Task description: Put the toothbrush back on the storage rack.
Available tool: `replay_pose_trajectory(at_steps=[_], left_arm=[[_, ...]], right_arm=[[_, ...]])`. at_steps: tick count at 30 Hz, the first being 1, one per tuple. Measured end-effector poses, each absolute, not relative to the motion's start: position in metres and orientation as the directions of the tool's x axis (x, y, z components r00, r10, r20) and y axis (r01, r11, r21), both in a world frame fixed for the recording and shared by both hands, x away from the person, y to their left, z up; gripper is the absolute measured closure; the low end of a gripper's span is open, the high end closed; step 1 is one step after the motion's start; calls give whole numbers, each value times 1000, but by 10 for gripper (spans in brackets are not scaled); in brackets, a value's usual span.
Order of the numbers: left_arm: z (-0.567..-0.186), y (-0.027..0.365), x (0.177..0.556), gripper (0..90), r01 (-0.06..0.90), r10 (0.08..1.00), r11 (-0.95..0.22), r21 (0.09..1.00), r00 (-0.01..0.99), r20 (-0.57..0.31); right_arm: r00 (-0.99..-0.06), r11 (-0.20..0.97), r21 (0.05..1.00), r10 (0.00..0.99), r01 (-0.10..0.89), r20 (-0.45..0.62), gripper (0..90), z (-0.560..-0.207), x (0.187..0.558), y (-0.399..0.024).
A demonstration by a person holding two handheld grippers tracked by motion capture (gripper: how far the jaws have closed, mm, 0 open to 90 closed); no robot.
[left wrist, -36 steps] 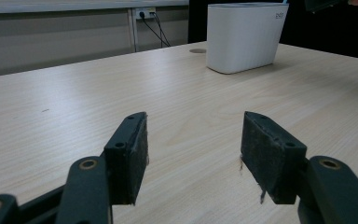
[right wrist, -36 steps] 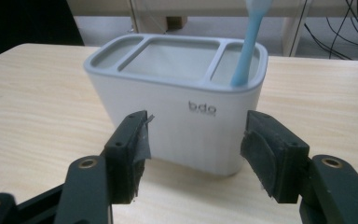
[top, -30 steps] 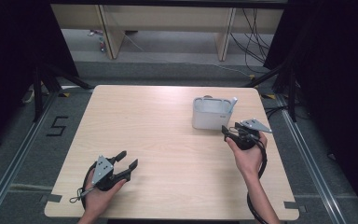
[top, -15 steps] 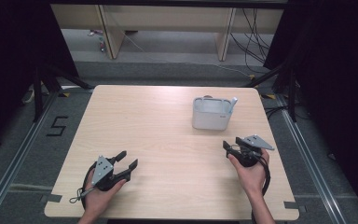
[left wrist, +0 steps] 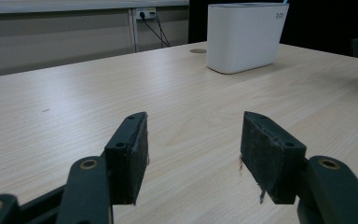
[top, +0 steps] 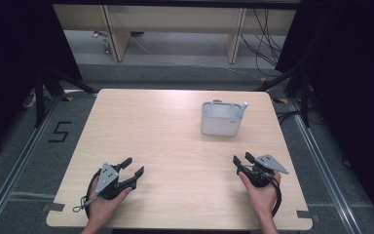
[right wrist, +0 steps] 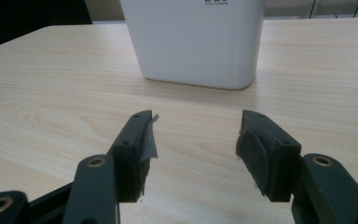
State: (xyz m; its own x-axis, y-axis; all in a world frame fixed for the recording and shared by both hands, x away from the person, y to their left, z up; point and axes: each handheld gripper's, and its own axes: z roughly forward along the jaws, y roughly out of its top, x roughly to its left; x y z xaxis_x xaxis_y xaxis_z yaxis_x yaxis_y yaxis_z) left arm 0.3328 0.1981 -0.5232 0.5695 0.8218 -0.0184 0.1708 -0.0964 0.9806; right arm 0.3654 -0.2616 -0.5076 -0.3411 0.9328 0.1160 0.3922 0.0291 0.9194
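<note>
A white rectangular tub (top: 219,118) stands on the wooden table (top: 175,141) toward the back right, with a pale handle (top: 243,108) poking up from its right end. My left gripper (top: 132,168) rests near the front left edge, open, with bare table between its pads (left wrist: 194,154). My right gripper (top: 241,160) lies near the front right edge, open and holding nothing (right wrist: 194,154), pointing at the tub (right wrist: 193,42). In the left gripper view the tub (left wrist: 242,37) stands far off at the upper right.
Dark curtains flank the table on both sides. Beyond the far edge are a wooden shelf frame (top: 175,29) and loose cables (top: 268,34) on the floor. A floor mark "5" (top: 60,131) lies left of the table.
My right gripper has pulled back from beside the tub toward the front right edge of the table. The left gripper has stayed where it was.
</note>
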Motion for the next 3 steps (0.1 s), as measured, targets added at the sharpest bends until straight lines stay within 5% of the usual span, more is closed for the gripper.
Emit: replay_pose_trajectory(at_steps=[3], left_arm=[[-523,198,333,412,171,822,-98,980,569,-17]], right_arm=[[-327,-12,907,931,420,164,455,-508,363,-258]])
